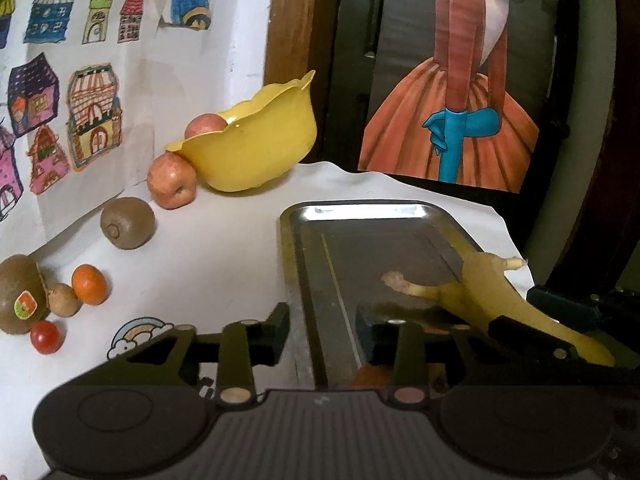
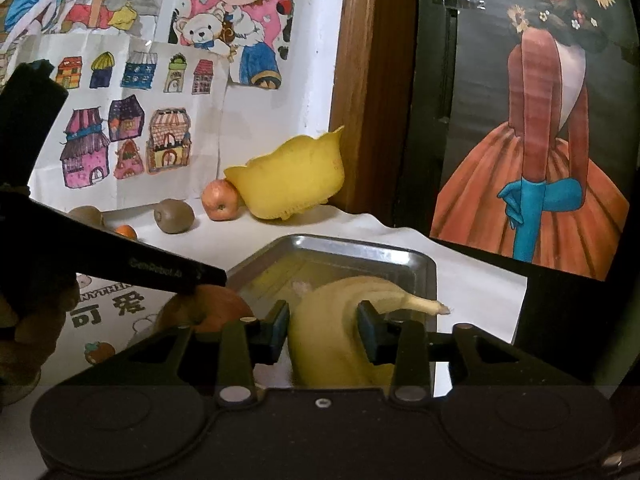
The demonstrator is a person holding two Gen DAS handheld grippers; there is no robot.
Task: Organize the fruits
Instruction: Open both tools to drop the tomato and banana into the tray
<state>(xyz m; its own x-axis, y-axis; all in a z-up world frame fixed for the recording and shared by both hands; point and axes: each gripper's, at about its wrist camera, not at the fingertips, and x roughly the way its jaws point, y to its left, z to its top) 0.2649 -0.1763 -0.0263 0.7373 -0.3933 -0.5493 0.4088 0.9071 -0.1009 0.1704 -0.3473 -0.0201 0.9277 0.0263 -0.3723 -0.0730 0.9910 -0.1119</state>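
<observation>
The right gripper [image 2: 323, 330] is clamped on a banana [image 2: 332, 344], both pads pressing its sides, with the stem end pointing over the near right part of a steel tray [image 2: 416, 260]. The left gripper [image 1: 322, 334] stands with its jaws apart; an orange [image 1: 372, 374] shows just below and between its fingers at the tray's near left edge, and whether the pads touch it cannot be told. In the right wrist view that orange [image 2: 216, 312] lies under the left tool's black body.

One tray sits on the table [image 1: 224, 248] toward its right edge, and the banana [image 1: 492, 292] is the only fruit over its floor.

Count on the table: two apples, one [image 1: 206, 125] inside the yellow bowl [image 1: 256, 148] at the far edge, one [image 1: 171, 182] touching the bowl's left side. Two kiwis, one [image 1: 127, 222] near the far left, one stickered [image 1: 20, 294] at the left edge. One small orange citrus [image 1: 89, 284], one small brown fruit [image 1: 63, 300] touching it, and one red tomato [image 1: 46, 337] near the left edge.
</observation>
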